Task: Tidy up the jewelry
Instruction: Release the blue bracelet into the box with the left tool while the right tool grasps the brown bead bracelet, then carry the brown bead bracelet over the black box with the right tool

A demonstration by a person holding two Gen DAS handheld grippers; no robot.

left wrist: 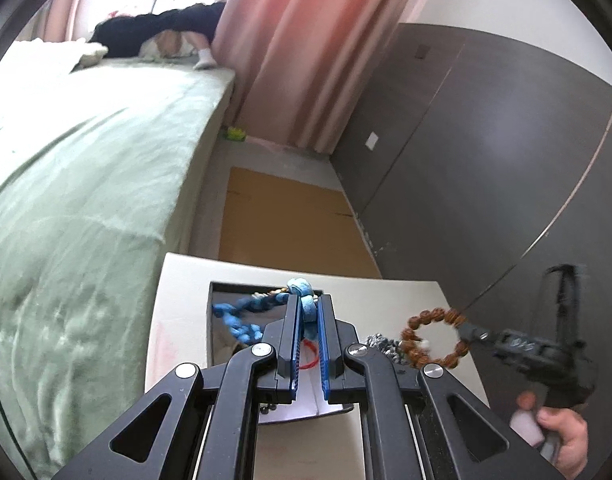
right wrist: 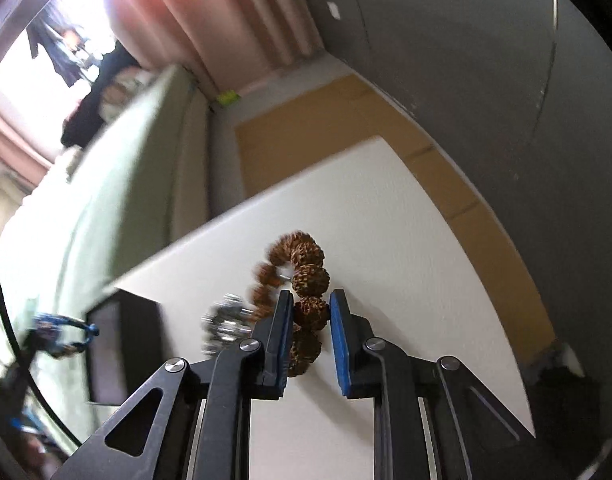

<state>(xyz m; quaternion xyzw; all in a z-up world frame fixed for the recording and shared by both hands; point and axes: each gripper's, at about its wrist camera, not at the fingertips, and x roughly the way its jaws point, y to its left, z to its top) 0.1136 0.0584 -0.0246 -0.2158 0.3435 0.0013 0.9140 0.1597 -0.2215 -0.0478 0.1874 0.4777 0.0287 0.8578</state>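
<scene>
- Left tool (left wrist: 309, 312) is clenching a blue braided cord (left wrist: 242, 316) over the dark box (left wrist: 218, 344)
- Right tool (right wrist: 309, 312) is gripping a brown knobbly bead bracelet (right wrist: 302, 272) above the white table (right wrist: 405, 240)

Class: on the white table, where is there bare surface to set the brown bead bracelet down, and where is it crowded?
Free: the white table ahead and right of the right gripper holding the brown bead bracelet, out to the table's edges. Crowded: the left side, with the silver bracelet, the dark box and the left gripper clamping the blue bracelet.
</scene>
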